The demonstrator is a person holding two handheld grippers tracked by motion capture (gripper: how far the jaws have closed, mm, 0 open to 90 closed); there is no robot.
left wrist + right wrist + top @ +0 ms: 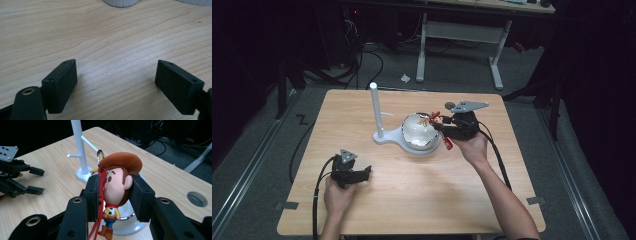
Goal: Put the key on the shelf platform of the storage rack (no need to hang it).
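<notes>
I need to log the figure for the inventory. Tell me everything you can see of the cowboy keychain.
The cowboy keychain is a small, glossy, plastic-looking figure with a big head, brown hat, yellow shirt, red neckerchief, blue trousers and brown boots. A metal ring sits above the hat and a red cord hangs down its side. It hangs upright, clamped by the head between the pads of the right gripper, above the white bowl, near the white stand.

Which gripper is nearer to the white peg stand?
Right. The right gripper, shut on the cowboy keychain, is over the bowl just beside the white peg stand. The left gripper rests open near the table's front edge.
</notes>
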